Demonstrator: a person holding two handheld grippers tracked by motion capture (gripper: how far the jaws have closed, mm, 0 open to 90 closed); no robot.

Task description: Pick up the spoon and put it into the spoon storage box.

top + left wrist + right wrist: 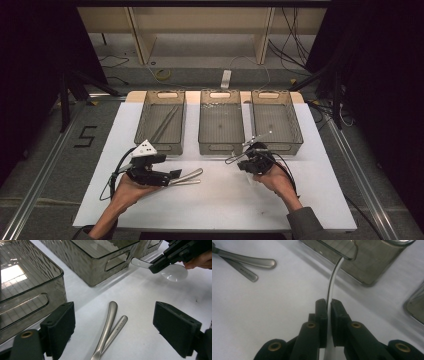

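Bins: three, smoked clear plastic, in a row at the far edge of the table. Left bin (164, 125) contains long thin utensils, count unclear; middle bin (221, 125) and right bin (276, 122) show bare floors.

Loose cutlery: two metal handles (110, 331) lying side by side on the sheet, touching near their ends, just in front of the left gripper.

Spoon (172, 272): one, shiny, held on edge by the right gripper; its handle points toward the near wall of the middle bin, and its bowl shows behind the pads in the left gripper view.

Left gripper (172, 175): lying low and level, pointing to the right across the table; jaws spread wide, nothing between them, the two handles beyond the tips.

Right gripper (328, 307): raised near the front of the middle and right bins; jaws pressed together, pinching the spoon's shaft.

Surface: white sheet (210, 200) over a table.

Room: grey floor, cables, wooden shelving behind, dark curtains at both sides.
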